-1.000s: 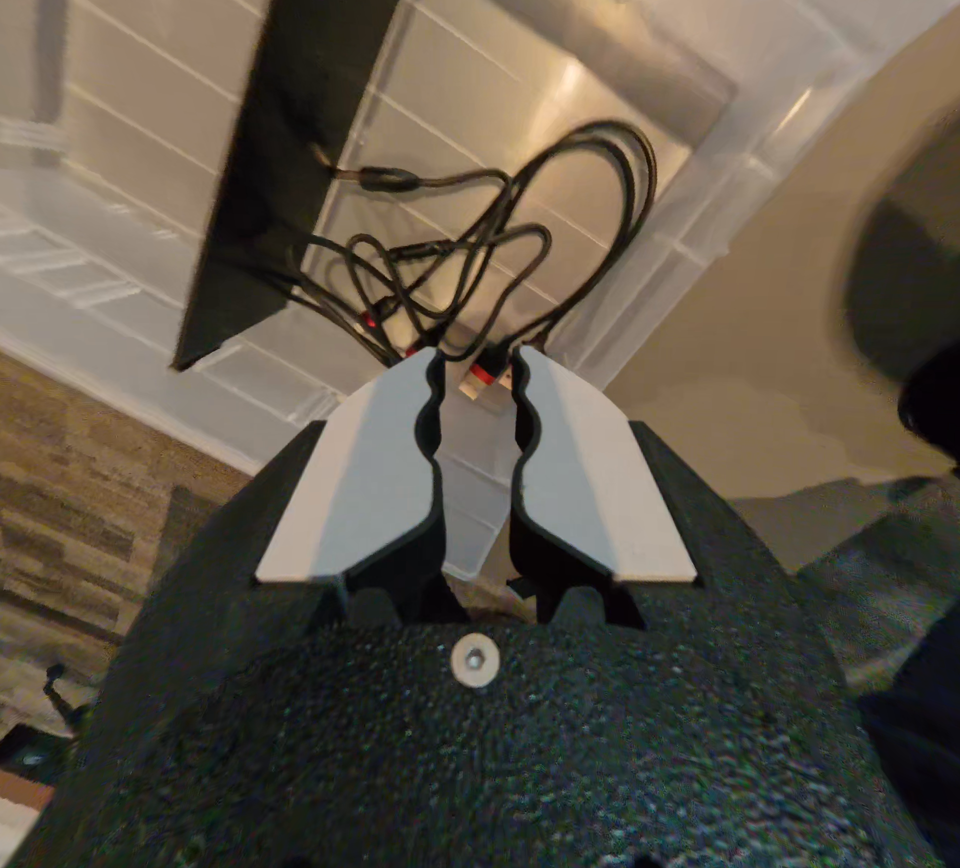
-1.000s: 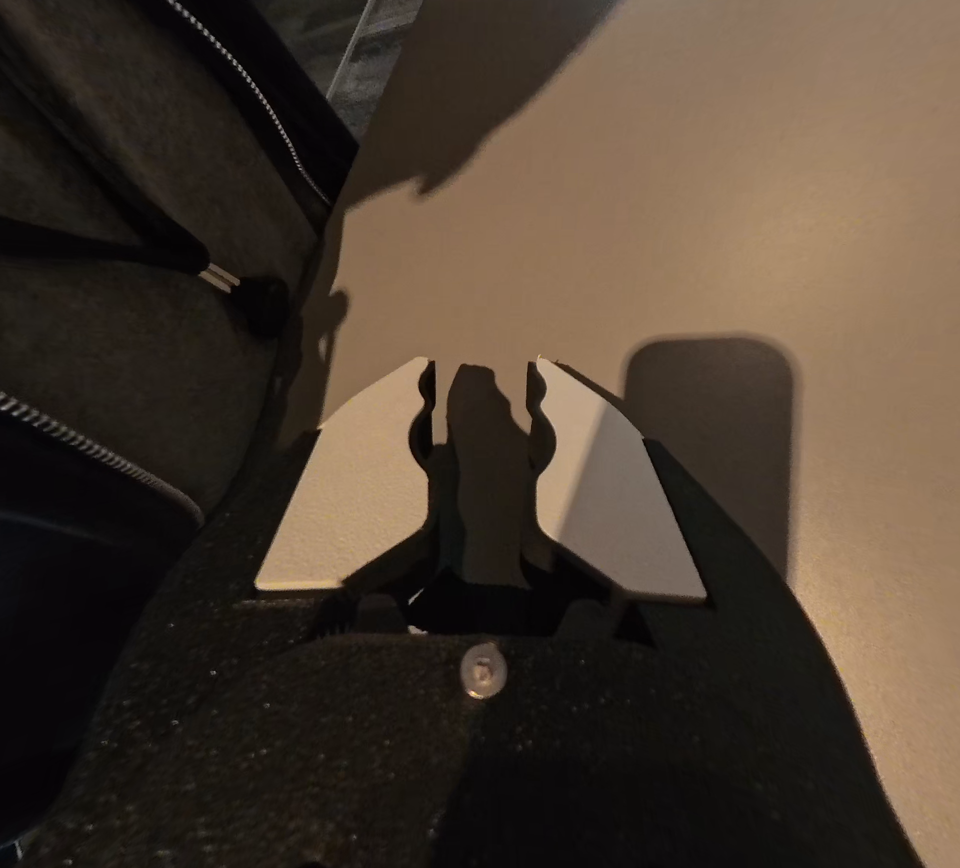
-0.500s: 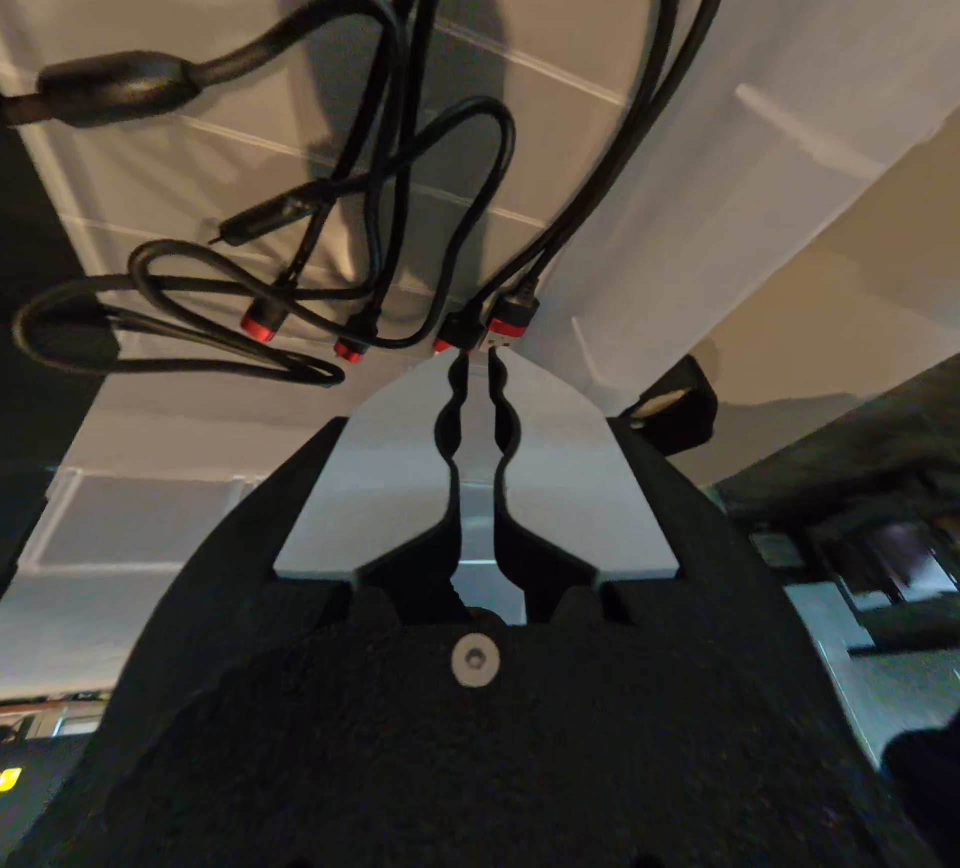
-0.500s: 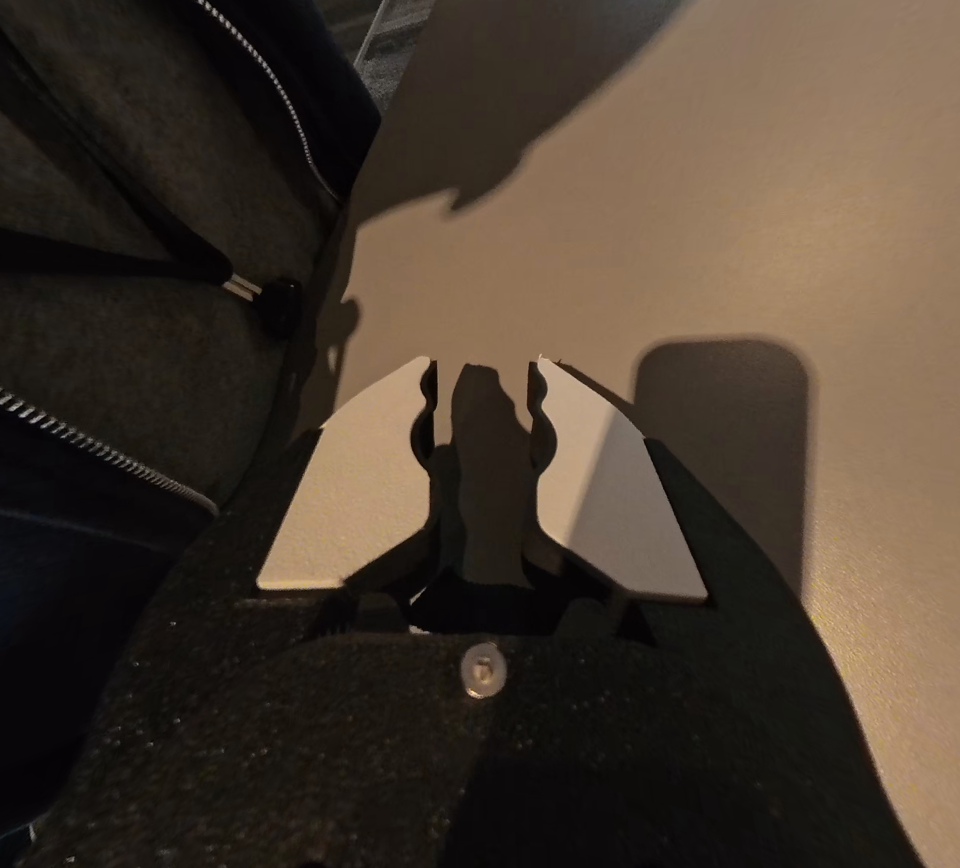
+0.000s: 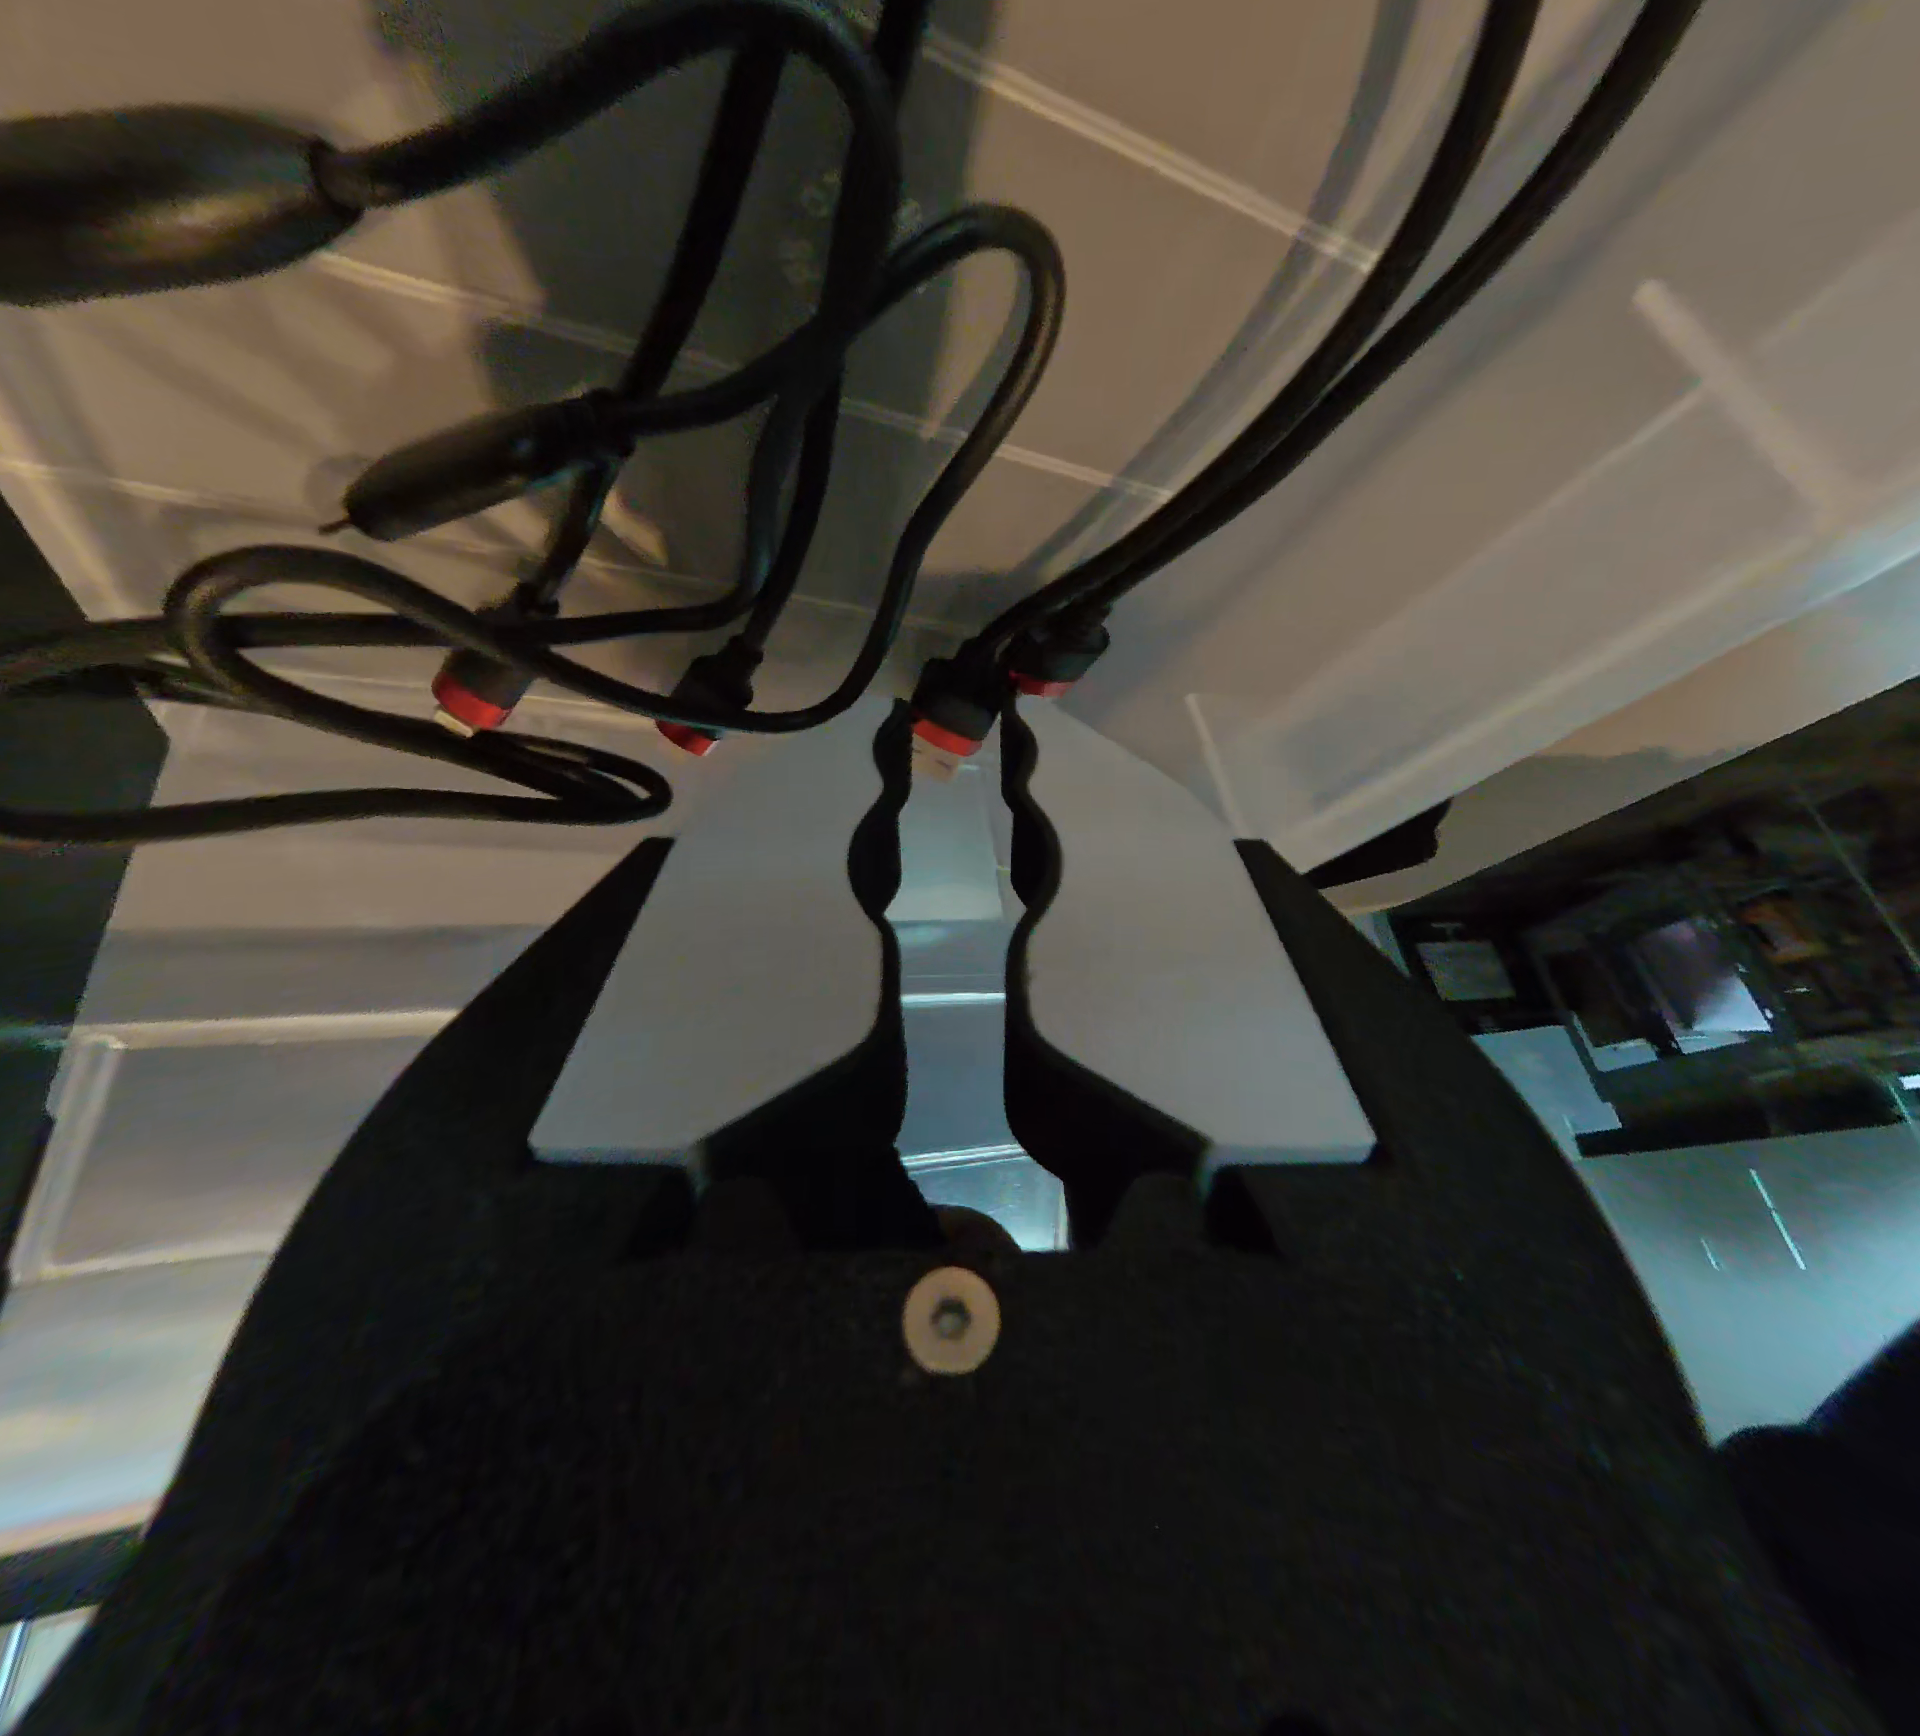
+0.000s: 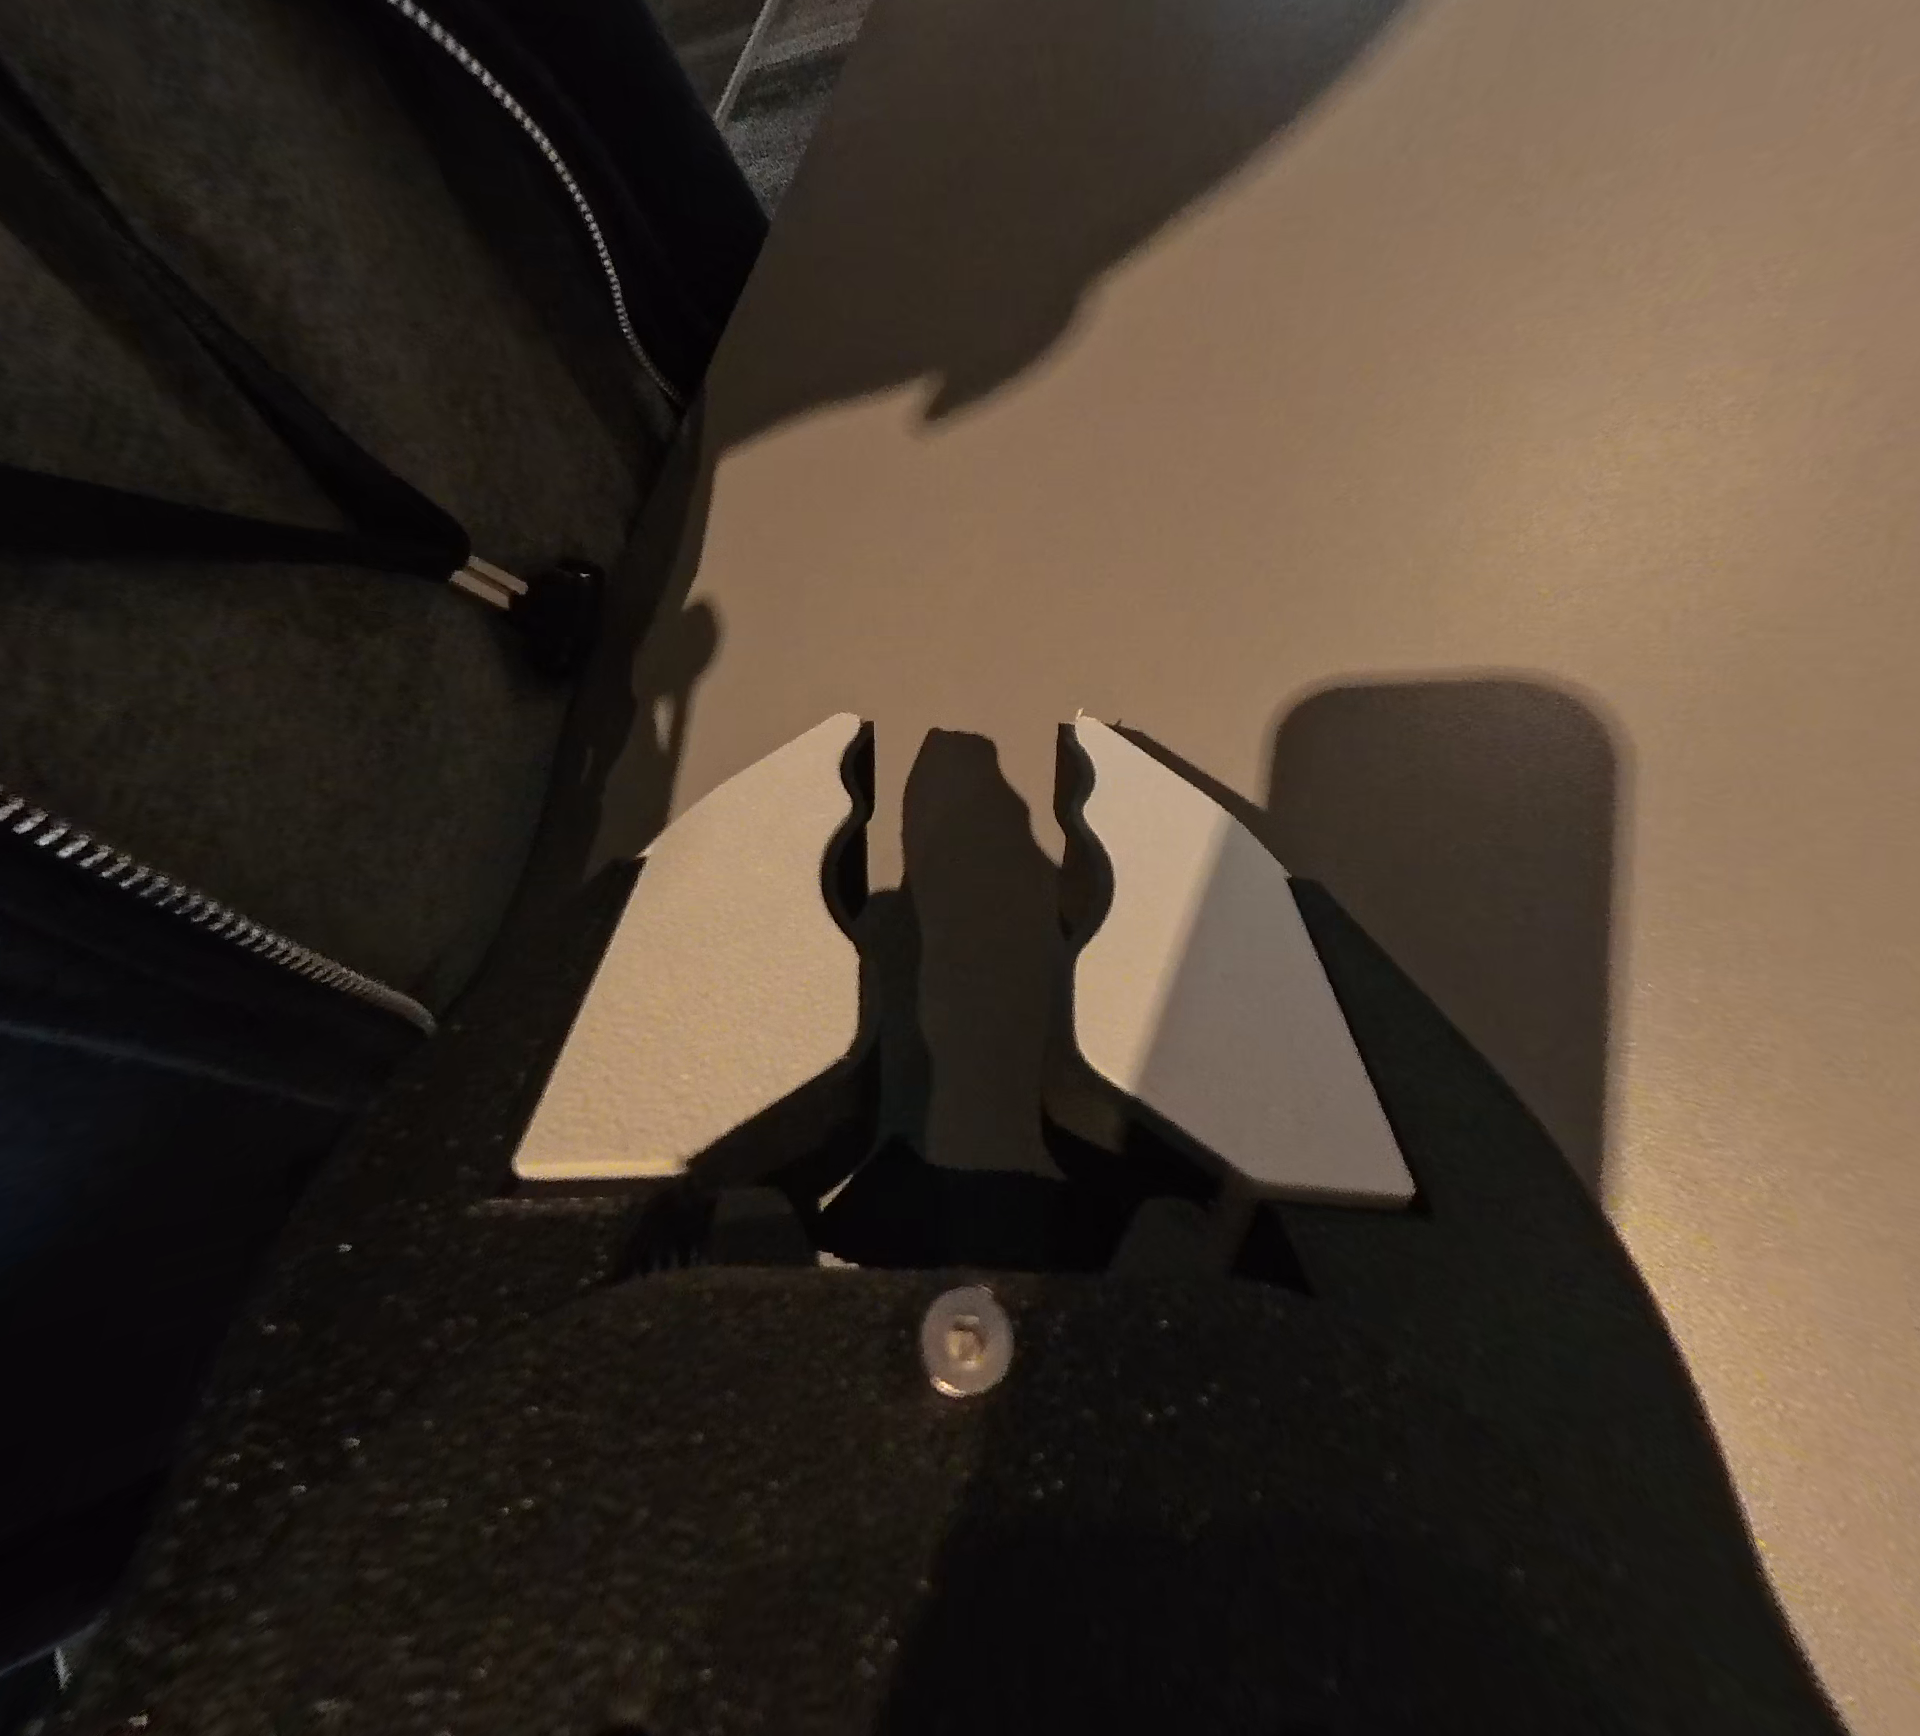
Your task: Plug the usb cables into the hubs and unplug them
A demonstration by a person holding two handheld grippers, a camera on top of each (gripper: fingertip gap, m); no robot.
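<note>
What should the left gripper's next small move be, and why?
Probably close on the red-collared black USB plug. The left gripper has its jaws open with that plug's metal tip sitting right between their tips, not yet clamped. The right gripper hangs open and empty over the bare beige tabletop.

The left gripper [image 5: 951, 741] and right gripper [image 6: 966, 741] are showing grainy black bodies, pale wavy-edged jaws, one silver screw each; the person is wearing a dark zipped jacket [image 6: 312, 336].
</note>
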